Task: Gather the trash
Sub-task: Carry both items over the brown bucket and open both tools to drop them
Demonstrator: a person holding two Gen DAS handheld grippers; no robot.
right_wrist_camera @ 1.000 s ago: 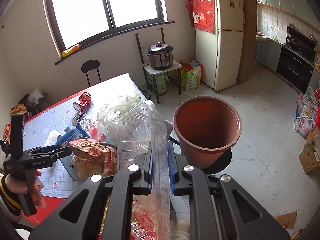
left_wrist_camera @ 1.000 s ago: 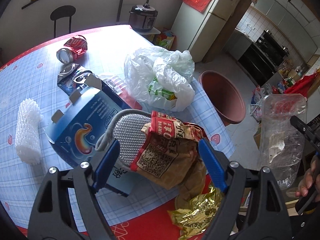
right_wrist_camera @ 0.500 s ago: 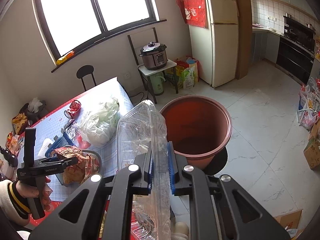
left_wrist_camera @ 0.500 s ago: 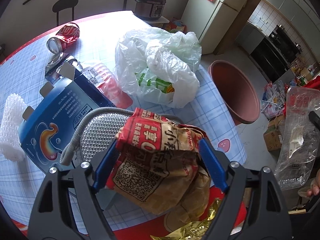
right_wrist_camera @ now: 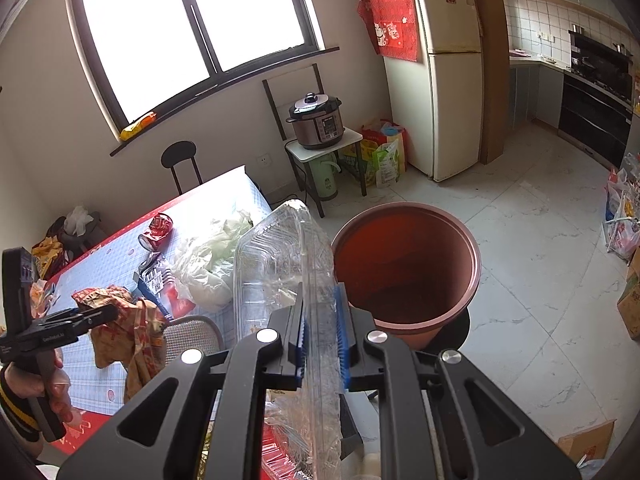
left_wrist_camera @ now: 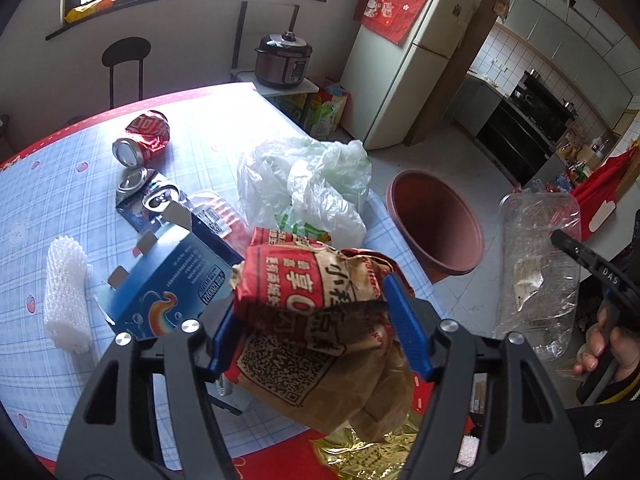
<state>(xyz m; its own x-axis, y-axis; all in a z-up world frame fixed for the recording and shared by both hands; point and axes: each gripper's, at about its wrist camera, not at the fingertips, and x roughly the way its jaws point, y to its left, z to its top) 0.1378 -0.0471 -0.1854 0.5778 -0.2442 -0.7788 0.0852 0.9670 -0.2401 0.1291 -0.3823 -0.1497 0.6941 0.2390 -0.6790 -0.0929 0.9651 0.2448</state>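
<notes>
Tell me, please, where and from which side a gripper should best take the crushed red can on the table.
Probably grip the crushed red can across its dented middle, coming from above. It lies on its side on the table, silver end toward the camera, so the flattened red wall gives the fingers two near-parallel faces; the round ends would likely slip.

A crumpled red-and-brown paper bag (left_wrist_camera: 320, 320) is clamped between the blue jaws of the left gripper (left_wrist_camera: 320, 320), above the checked surface (left_wrist_camera: 48, 184). A blue carton (left_wrist_camera: 168, 284), a white foam roll (left_wrist_camera: 66, 296), a crushed red can (left_wrist_camera: 144, 138) and a white plastic bag (left_wrist_camera: 308, 180) are seen on it. Beyond its edge a reddish-brown bin (left_wrist_camera: 436, 224) stands on the floor. At right, a clear plastic container (left_wrist_camera: 536, 264) is held by the right gripper (left_wrist_camera: 580, 256).
</notes>
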